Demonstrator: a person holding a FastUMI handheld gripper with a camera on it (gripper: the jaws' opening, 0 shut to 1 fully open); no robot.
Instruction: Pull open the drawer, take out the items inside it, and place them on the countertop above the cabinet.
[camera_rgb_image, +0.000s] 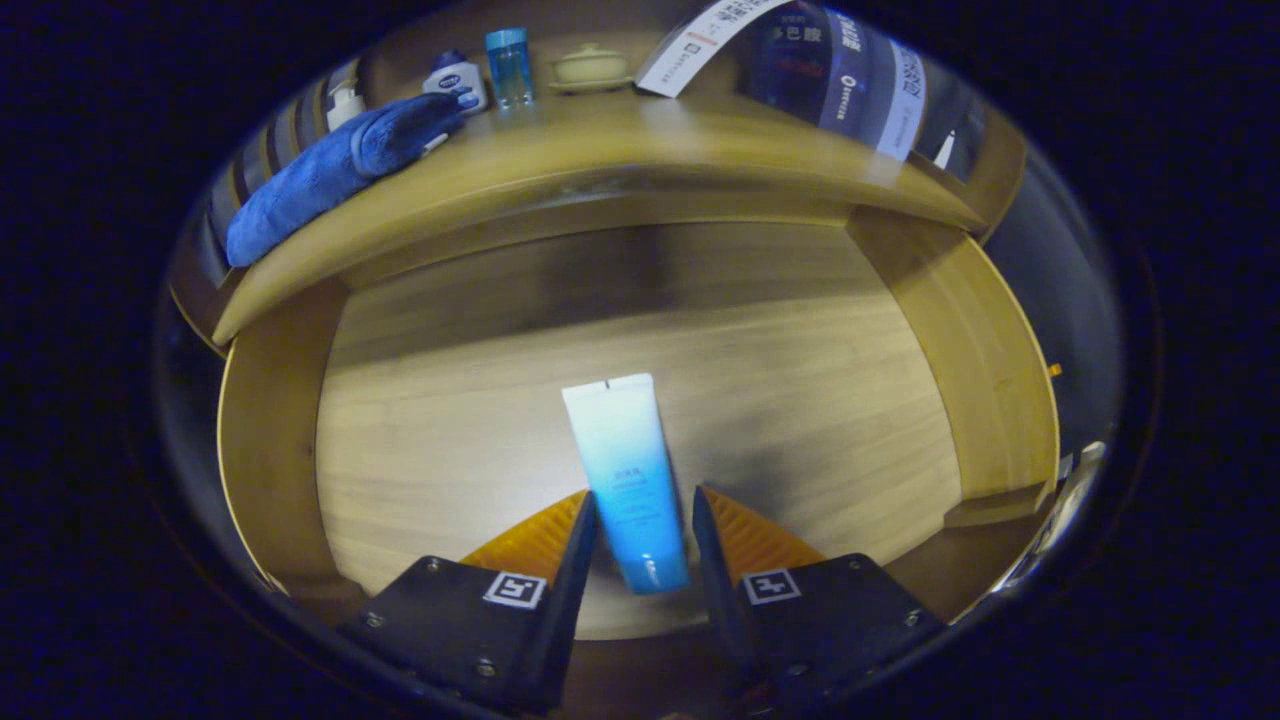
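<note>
Lying flat on the open drawer floor: one tube, its lower end between the fingers of the gripper. Spread, seemingly not touching it. On the countertop: one blue towel, three bottles.

You had a white-to-blue fading tube in the pale wood-grain drawer, a deep blue towel (plush) on the tan worktop.
</note>
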